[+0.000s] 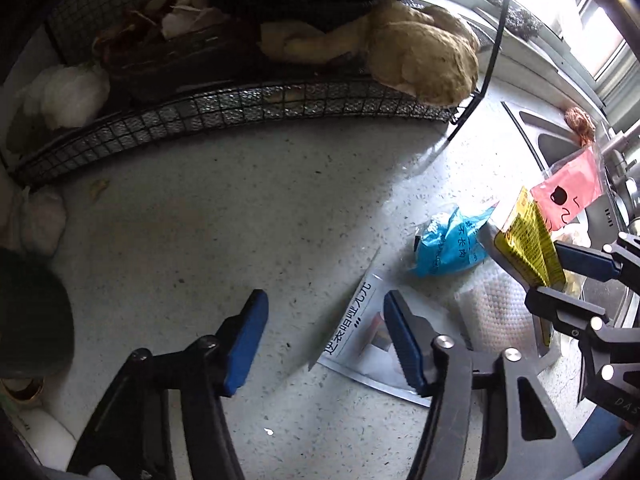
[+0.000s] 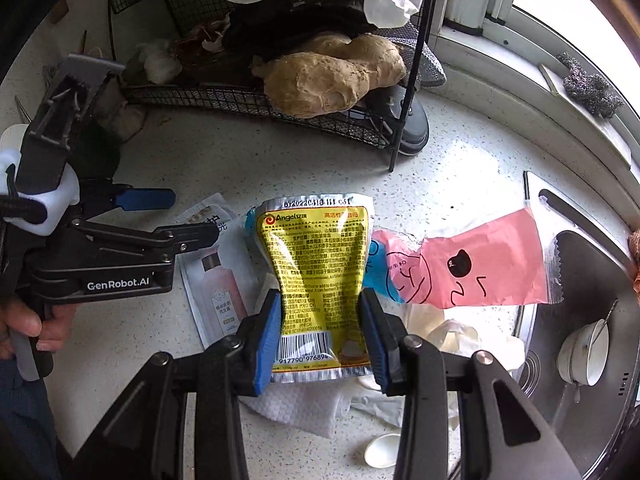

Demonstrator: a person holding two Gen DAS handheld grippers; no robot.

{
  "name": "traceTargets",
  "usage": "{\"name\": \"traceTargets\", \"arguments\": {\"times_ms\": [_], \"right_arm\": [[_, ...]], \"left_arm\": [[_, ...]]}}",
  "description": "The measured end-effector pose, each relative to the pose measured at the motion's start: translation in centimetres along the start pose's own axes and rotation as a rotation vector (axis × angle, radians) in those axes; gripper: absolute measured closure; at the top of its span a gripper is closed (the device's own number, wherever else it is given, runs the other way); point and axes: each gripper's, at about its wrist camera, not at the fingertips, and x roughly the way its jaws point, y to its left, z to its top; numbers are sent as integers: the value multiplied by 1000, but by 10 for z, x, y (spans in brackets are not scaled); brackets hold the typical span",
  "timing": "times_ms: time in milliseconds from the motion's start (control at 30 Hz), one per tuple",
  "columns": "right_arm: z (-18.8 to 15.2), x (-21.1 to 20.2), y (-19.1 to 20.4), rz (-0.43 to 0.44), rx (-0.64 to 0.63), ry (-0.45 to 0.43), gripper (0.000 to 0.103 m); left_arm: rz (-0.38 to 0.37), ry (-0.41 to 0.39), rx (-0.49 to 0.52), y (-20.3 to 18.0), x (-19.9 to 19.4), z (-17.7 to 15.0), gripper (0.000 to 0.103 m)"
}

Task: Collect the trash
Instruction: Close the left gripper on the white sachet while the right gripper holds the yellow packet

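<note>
Right gripper pinches crinkled yellow foil yeast packet above speckled countertop. Left gripper spread, empty, over white printed sachet. Only right wrist view shows white bowl in steel sink.

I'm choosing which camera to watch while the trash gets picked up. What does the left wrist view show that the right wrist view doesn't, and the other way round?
Only the left wrist view: the left gripper open over bare counter, empty.

Only the right wrist view: the barcode on the yellow packet, a bowl in the sink, a person's hand.

Both: the yellow packet in the right gripper, pink wrapper, white sachet, ginger.
</note>
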Motion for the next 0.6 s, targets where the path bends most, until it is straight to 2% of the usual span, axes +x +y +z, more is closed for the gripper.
{"name": "traceTargets", "arguments": {"times_ms": [33, 100, 167, 267, 600], "right_arm": [[-1, 1, -1, -2, 1, 1, 66], [-2, 2, -2, -1, 6, 3, 66], [-6, 1, -7, 4, 10, 4, 66], [-14, -5, -10, 19, 16, 1, 66], [-48, -39, -23, 90, -20, -67, 66]], "left_arm": [[11, -12, 9, -3, 0, 0, 59], [7, -14, 12, -9, 1, -2, 95], [17, -8, 11, -15, 1, -7, 101], [55, -13, 20, -26, -5, -20, 102], [138, -82, -156, -68, -67, -72, 102]]}}
